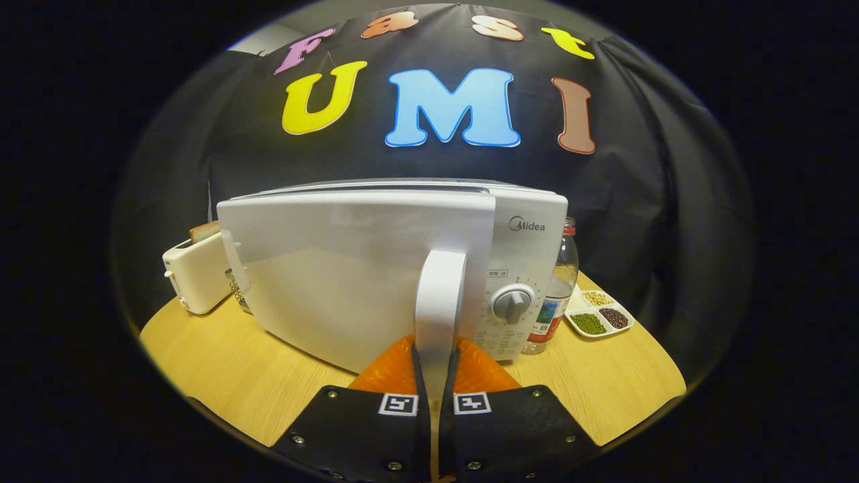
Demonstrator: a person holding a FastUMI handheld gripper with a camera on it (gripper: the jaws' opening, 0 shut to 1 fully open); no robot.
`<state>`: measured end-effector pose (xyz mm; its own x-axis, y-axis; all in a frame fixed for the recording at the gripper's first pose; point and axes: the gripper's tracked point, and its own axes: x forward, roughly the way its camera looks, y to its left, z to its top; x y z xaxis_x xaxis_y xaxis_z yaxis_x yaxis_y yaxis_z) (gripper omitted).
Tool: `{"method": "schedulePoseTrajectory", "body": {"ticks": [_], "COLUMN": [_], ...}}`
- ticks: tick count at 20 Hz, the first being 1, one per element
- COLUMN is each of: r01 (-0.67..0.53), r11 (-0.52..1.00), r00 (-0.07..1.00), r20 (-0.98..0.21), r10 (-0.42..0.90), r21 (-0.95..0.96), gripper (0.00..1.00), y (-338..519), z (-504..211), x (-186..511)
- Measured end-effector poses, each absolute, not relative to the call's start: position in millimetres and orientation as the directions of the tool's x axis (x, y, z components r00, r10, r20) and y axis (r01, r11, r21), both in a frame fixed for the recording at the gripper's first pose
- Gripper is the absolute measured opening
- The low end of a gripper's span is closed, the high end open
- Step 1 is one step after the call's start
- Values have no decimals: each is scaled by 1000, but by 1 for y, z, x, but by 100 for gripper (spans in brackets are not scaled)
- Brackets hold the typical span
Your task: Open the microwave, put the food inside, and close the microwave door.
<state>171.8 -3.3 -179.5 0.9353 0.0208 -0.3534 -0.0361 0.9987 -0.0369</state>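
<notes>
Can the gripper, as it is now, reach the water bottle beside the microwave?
Probably not right away. The gripper has its jaws closed on the door handle, and the bottle stands beyond the microwave's front corner, past the dial panel. It would have to let go first.

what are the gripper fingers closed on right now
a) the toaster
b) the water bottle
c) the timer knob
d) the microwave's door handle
d: both fingers of the gripper press the sides of the white door handle on the microwave; the knob, bottle and toaster stand apart from them.
</notes>
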Motion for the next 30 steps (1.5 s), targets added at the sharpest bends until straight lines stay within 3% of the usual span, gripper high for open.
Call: {"method": "schedulePoseTrajectory", "body": {"ticks": [5, 12, 29, 30], "r01": [-49, -127, -306, -322], "r11": [999, 992, 952, 947], "r00": [927, 900, 856, 850], "r20": [-372, -421, -441, -445], "r10": [41, 115, 269, 284], "r21": [-12, -1, -14, -11], "gripper": [7, 19, 20, 25], "y": [16, 55, 169, 178], "z": [-181, -182, -181, -182], "x": [134, 79, -13, -18]}}
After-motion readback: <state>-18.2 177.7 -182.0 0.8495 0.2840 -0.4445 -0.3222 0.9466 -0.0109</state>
